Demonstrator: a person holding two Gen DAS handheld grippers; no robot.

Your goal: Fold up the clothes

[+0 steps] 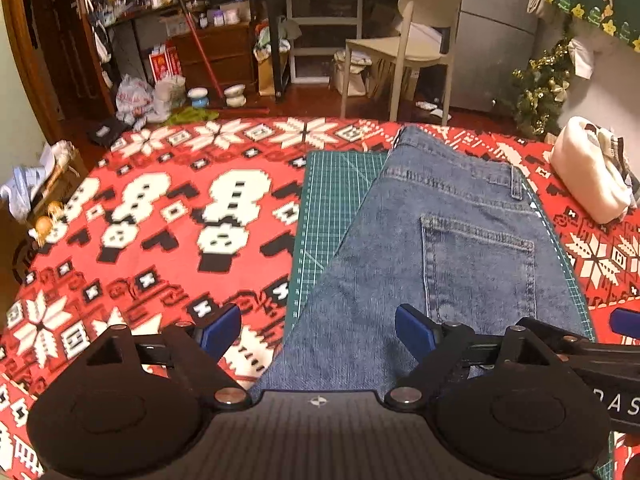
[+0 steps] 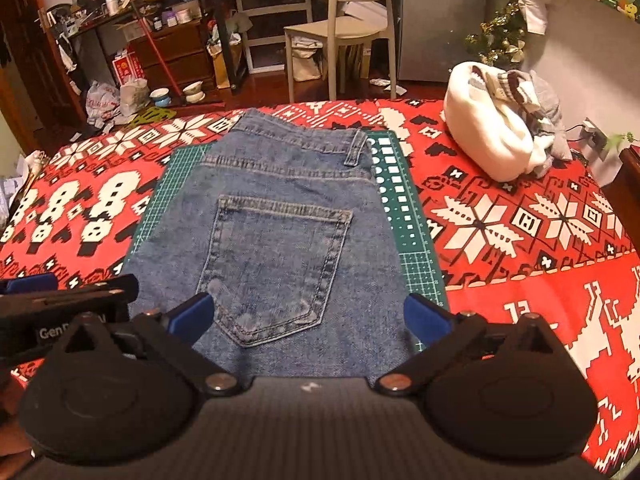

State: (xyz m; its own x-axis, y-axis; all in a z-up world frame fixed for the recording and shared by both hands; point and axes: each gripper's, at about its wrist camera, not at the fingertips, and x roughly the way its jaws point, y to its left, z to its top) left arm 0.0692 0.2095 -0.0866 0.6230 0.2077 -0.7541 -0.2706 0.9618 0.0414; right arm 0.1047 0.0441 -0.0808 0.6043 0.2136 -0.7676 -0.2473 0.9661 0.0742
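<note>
Left wrist view is showing, at far left, the red, white and black snowman-patterned blanket point(image 1: 132, 216) covering the table. Next, the left gripper point(image 1: 318, 330) is hovering with its blue-padded fingers point(image 1: 222, 328) spread wide and gripping nothing; one finger is sitting over the blanket, the other over denim. Further right, the blue denim jeans point(image 1: 448, 240) are lying flat, back pocket up, on the green gridded cutting mat point(image 1: 336, 200), waistband toward the far table edge. At far right a cream-white bundle of clothes point(image 1: 588, 172) is resting on the blanket, well apart from the jeans.

Right wrist view is showing the right gripper point(image 2: 310, 318) likewise hanging wide open and empty above the jeans point(image 2: 280, 208), straddling the pocket's lower end, with the mat point(image 2: 404, 208) peeking out on either side.
</note>
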